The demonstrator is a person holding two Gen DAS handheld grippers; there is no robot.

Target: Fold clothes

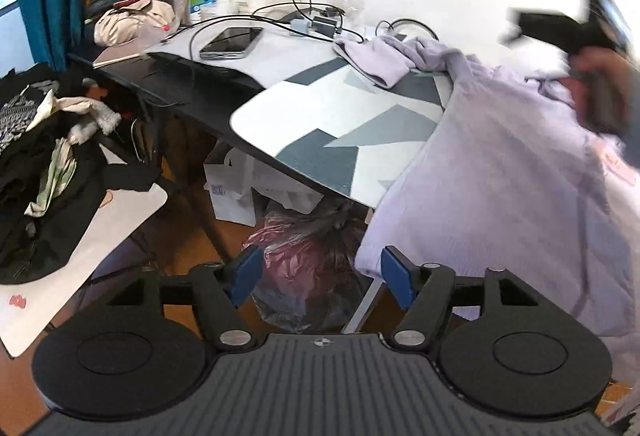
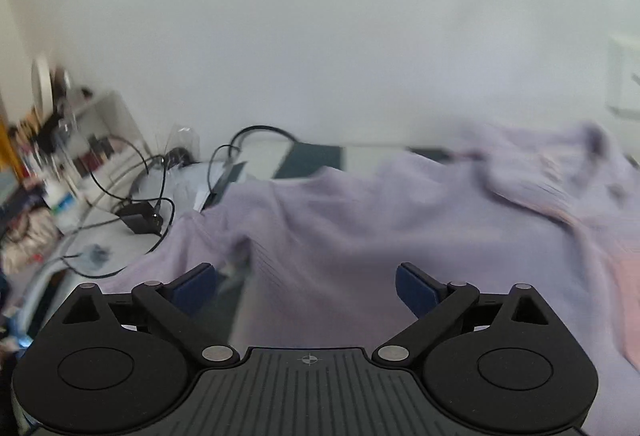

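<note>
Lilac sweater (image 1: 500, 172) centre-right, draped over bench (image 1: 344, 124) edge, spread for folding | L gripper (image 1: 322, 278) fingers released, nothing between, lower centre | R gripper (image 2: 306, 288) fingers released above sweater.

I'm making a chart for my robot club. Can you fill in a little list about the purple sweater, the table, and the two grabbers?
garment: lilac sweater, unfolded, draped over the table edge, part hanging down
table: patterned grey and white top
left gripper: open, nothing between the fingers
right gripper: open, above the sweater, not holding it
also on table: phone, black cables
beside table: pile of dark clothes
</note>
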